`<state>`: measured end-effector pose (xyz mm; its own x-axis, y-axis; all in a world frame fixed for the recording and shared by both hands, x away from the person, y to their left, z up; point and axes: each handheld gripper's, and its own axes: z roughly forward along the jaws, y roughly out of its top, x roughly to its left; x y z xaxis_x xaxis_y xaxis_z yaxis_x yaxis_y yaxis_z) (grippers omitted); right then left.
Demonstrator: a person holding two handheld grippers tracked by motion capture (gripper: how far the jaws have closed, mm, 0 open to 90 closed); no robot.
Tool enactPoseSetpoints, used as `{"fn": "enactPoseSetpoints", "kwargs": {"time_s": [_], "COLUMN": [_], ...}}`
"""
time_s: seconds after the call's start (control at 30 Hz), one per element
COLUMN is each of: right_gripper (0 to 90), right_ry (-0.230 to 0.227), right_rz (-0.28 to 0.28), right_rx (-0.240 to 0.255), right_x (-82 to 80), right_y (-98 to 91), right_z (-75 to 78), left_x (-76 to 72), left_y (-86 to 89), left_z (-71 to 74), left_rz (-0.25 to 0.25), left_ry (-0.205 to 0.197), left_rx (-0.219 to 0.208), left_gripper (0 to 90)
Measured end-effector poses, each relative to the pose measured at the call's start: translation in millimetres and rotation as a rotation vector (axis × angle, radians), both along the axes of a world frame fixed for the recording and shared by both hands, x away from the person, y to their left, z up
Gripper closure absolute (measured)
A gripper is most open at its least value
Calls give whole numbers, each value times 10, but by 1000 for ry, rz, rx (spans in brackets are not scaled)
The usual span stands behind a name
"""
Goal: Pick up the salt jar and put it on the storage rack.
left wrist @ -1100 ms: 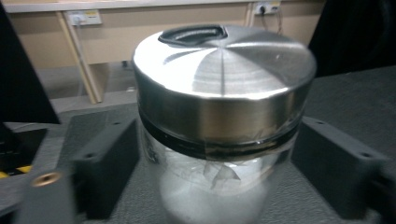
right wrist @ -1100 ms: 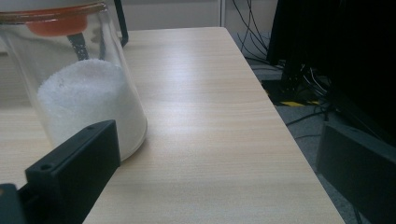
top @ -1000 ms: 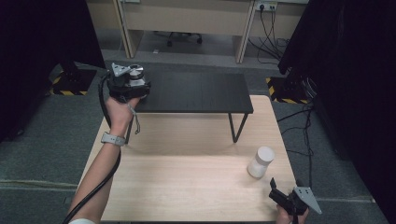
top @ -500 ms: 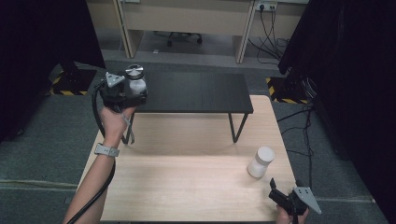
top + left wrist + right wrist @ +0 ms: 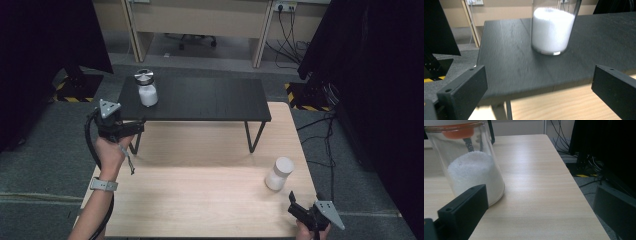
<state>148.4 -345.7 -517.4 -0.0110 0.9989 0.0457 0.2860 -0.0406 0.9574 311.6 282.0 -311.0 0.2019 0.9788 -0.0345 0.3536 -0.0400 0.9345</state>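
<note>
When backing the left gripper off, keep it level and pull straight away from the black bench, leaving the lidded jar upright at 1 o'clock of it.

High view: left jaws wide apart, just opened, holding nothing. Second jar on the wooden table, at 11 o'clock of the right gripper, near but apart. Bench leg at 11 o'clock of that jar; cables off the table edge at 3 o'clock.

Left gripper view: lidded jar at 12 o'clock, well beyond both jaws, standing on the bench; bench edge between jaws and jar, to be cleared without a knock.

Right gripper view: jaws spread wide, gripping nothing; second jar at 10 o'clock, just beside the left jaw; contact not clear. Centre before closing.
</note>
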Motion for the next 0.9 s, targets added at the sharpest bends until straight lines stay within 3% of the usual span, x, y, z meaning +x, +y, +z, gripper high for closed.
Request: {"fn": "enactPoseSetpoints", "kwargs": {"time_s": [0.17,0.9], "right_gripper": [3,3], "right_ry": [-1,-11], "right_rz": [2,2], "right_rx": [1,31], "right_x": [-2,-22], "right_y": [-3,-37], "right_z": [-1,-14], "left_x": [-131,-422], "left_y": [79,257], "left_z": [-172,-756], "left_rz": [6,30], "left_ry": [-2,107], "left_rx": [-9,-31], "left_gripper": [0,0]}}
